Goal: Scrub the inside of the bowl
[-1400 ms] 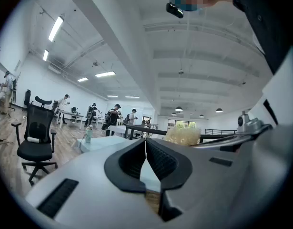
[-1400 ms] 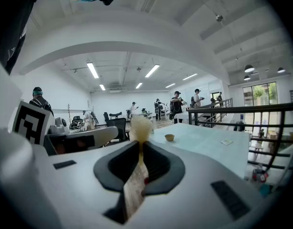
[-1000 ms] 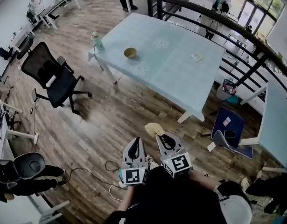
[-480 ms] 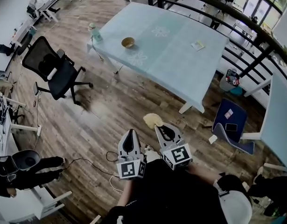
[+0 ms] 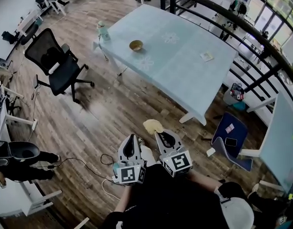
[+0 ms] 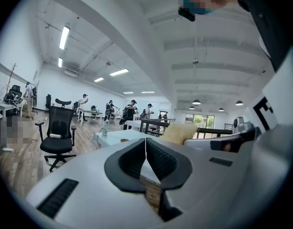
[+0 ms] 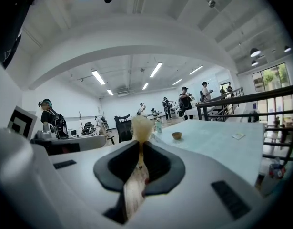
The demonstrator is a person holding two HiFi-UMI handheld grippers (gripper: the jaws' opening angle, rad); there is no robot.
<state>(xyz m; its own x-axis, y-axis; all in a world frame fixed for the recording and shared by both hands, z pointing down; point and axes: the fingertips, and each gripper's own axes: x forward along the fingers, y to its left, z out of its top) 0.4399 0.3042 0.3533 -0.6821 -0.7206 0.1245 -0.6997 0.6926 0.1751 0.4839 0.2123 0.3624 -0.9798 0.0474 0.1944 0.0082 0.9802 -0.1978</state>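
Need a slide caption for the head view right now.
Well short of the table holding the bowl: right gripper clamps a pale scrub pad, left gripper shut, empty.

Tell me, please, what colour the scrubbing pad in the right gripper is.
Pale yellow-cream; the scrubbing pad shows best in the head view.

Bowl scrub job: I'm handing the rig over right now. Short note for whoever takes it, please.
Left gripper: shut, empty.
Right gripper: shut on a pale yellow scrubber.
Bowl: on the light blue table, near the corner with the bottle, well away from both grippers.
Done: scrubber in grip; no scrubbing yet.
Left: reach the table, perhaps steady the bowl with the left gripper, scrub its inside.
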